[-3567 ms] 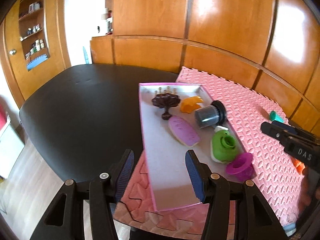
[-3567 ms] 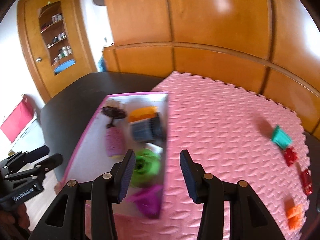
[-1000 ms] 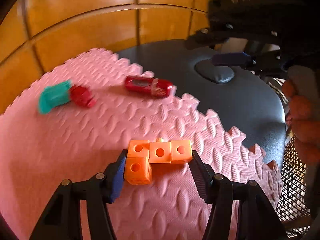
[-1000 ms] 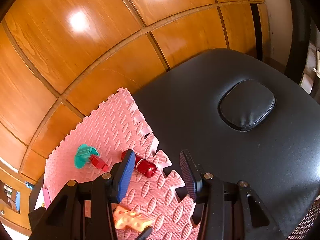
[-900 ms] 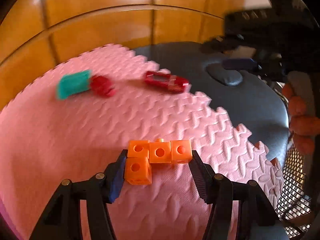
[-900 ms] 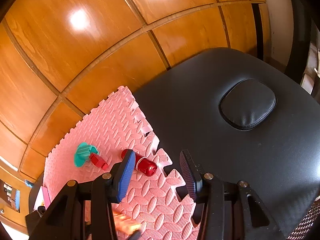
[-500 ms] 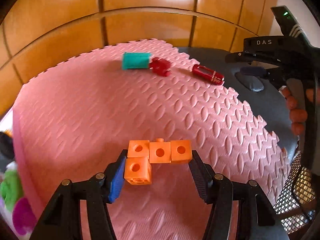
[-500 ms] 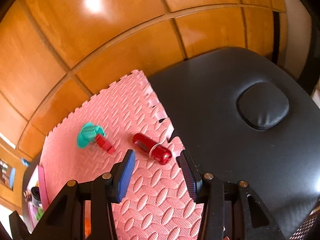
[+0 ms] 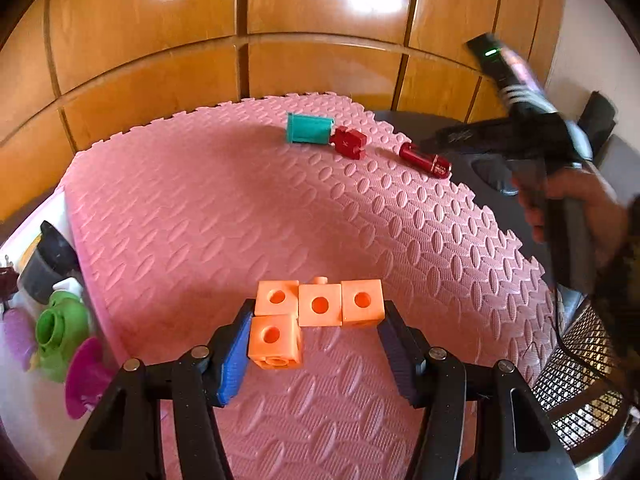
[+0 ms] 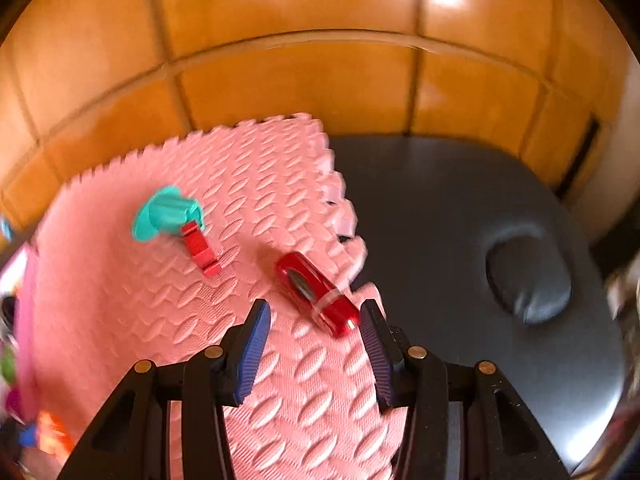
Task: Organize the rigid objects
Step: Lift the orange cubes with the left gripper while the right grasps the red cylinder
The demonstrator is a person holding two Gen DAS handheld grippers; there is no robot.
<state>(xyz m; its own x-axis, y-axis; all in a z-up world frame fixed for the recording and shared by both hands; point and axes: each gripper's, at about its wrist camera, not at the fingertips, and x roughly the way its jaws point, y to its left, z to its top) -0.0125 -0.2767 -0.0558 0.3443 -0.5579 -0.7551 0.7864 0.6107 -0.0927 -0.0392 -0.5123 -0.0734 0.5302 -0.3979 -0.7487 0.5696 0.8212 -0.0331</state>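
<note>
1. Wooden panels (image 9: pixel 320 4) fill the wall at the far side, and a pink foam mat (image 9: pixel 248 208) lies on a black padded table (image 10: pixel 460 216).
2. My left gripper (image 9: pixel 316 332) is squeezed on an orange block piece (image 9: pixel 316 312). It is made of four cubes with round holes. The blue pads press on its two ends, and it is up off the mat.
3. At the far side of the mat lies a teal cup (image 9: pixel 310 129) on its side. A small red block (image 9: pixel 351 143) touches its right end.
4. To the right of them, at the mat's edge, lies a red tube (image 9: pixel 425 160). It has tiny writing on it, too small for me to read.
5. My right gripper (image 10: pixel 316 332) hangs over the red tube with its jaws apart. The tube's near end sits between the pads, close to the right pad. I cannot tell if that pad touches it.
6. My right hand (image 9: pixel 576 204) shows at the right in the left camera, holding that gripper's black handle. Its letters are a blur.
7. At the far left is a white tray with a pink rim (image 9: pixel 24 224). In it I see a green toy (image 9: pixel 60 332), a purple ring (image 9: pixel 86 376) and a grey pot (image 9: pixel 44 264).
</note>
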